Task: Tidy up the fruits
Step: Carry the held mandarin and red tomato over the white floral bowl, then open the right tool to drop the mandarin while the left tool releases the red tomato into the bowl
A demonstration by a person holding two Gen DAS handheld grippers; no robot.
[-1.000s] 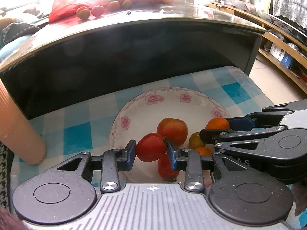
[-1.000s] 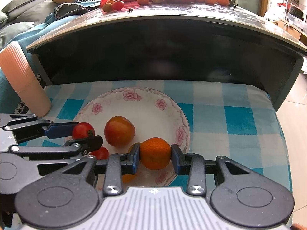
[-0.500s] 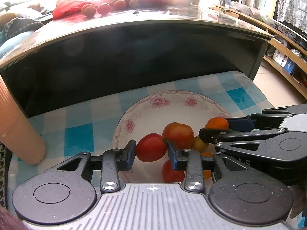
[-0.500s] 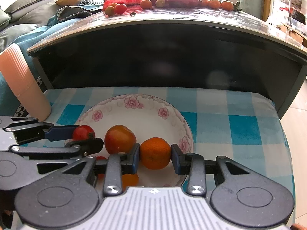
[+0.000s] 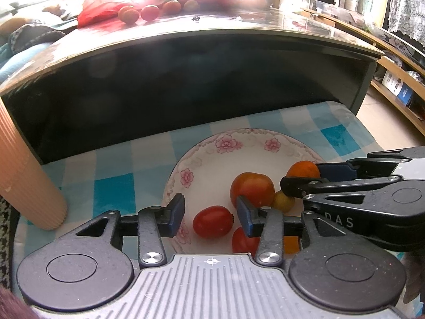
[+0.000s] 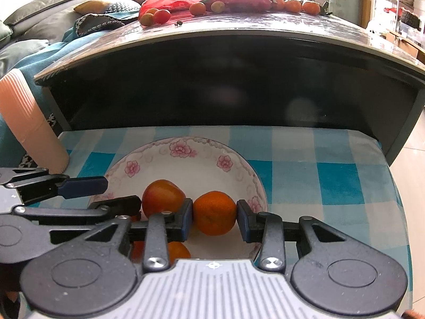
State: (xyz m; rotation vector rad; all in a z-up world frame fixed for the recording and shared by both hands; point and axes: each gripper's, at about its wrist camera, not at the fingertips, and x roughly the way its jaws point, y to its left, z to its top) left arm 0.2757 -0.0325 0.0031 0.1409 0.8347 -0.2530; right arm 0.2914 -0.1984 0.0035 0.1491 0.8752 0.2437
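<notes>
A flowered white plate (image 5: 225,138) (image 6: 186,143) lies on a blue chequered cloth (image 6: 318,172). My left gripper (image 5: 210,212) hangs over the plate's near left side with its jaws opening. A small red tomato (image 5: 212,222) lies on the plate between them, and the pads do not touch it. A larger tomato (image 5: 252,188) (image 6: 162,196), a small yellowish fruit (image 5: 284,200) and another red tomato (image 5: 243,242) also lie on the plate. My right gripper (image 6: 214,214) is shut on an orange (image 6: 214,212) (image 5: 302,168) just above the plate's right side.
A ribbed pink cup (image 5: 24,172) (image 6: 24,122) stands at the cloth's left edge. A dark tabletop (image 5: 212,34) overhangs the far side, with loose fruits (image 5: 148,12) and a red bag on it. Another orange (image 6: 178,252) lies under the right gripper.
My left jaws have parted and let go of the small red tomato, which now rests on the plate. The right gripper still holds the orange in much the same place.
</notes>
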